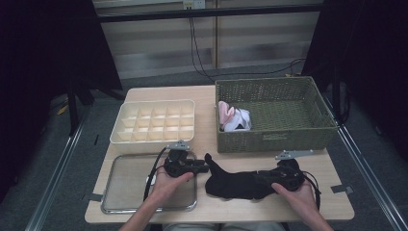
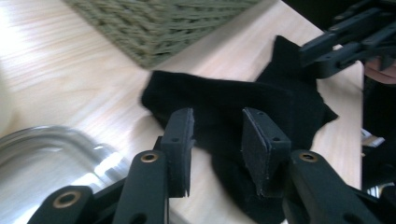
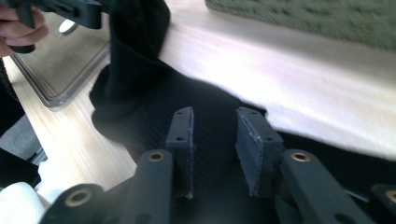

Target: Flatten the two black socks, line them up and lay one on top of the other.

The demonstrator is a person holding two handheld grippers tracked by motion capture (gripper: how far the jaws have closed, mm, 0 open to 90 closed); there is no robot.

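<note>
A black sock (image 1: pixel 238 183) lies crumpled and stretched sideways on the tabletop (image 1: pixel 211 207). It sits just in front of the green woven basket (image 1: pixel 288 139), beside the metal tray (image 1: pixel 126 178).

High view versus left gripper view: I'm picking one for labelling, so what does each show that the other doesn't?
High view alone: the divider box, the pink and white cloth inside the basket, both hands, the floor.

Left gripper view alone: a close look at the left gripper, jaws apart with nothing between them, above the black cloth.

Shared: the black cloth, the basket, the metal tray, the tabletop, the right gripper.
</note>
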